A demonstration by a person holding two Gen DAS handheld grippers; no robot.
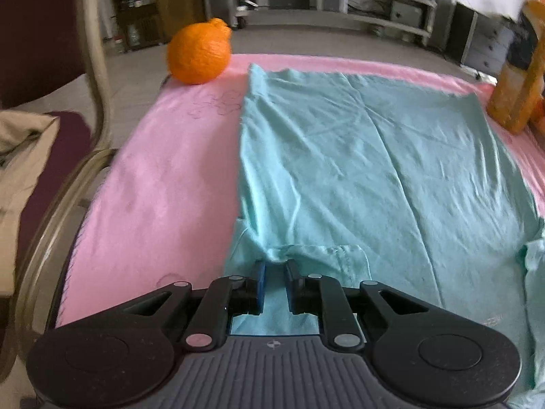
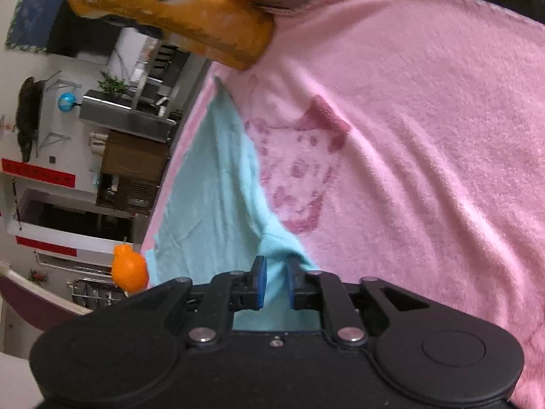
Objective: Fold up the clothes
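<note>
Both grippers pinch the near part of a garment spread on a table.

The left gripper (image 1: pixel 275 266), jaws nearly closed, has a bunched ridge of the thin, wrinkled light-teal cotton garment (image 1: pixel 374 156) between its blue pads; the right gripper (image 2: pixel 276 261), equally narrow, clamps a peak of the same cloth at its side edge. The garment lies mostly flat on a fluffy pink towel (image 1: pixel 163 177), a knobbly orange citrus fruit (image 1: pixel 199 52) and an orange plastic bottle (image 2: pixel 177 24) beyond. Likely a fold is in hand: next, lift both pinches together and carry them level across.
</note>
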